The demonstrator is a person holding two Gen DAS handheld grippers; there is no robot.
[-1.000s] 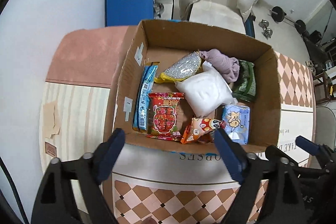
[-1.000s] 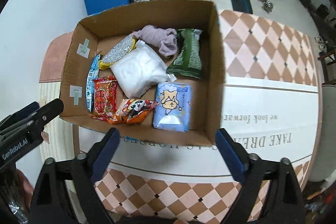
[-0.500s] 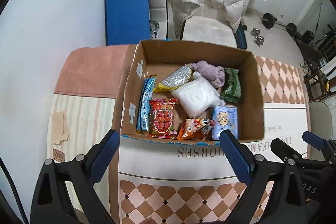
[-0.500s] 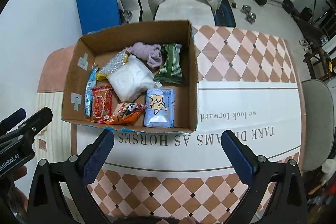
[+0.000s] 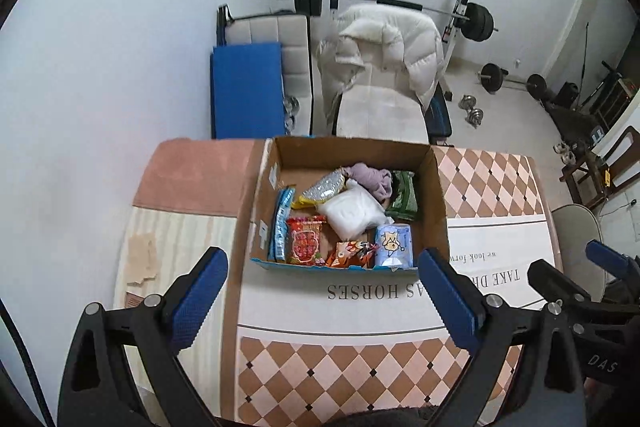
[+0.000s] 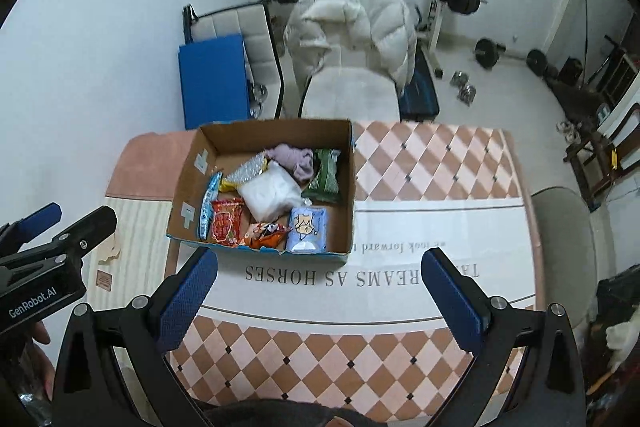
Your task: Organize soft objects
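Both grippers, left gripper (image 5: 322,285) and right gripper (image 6: 318,285), had blue-padded fingers (image 5: 204,287) spread wide and empty; the left's had just been opening, nothing between them. Ahead of the fingers, well apart, the open brown cardboard box (image 5: 436,223) on the chequered surface (image 6: 420,163) held the soft packets and lilac cloth (image 5: 370,177). Sorting looked finished; any next move would need a fresh descent. Labels were unreadable.
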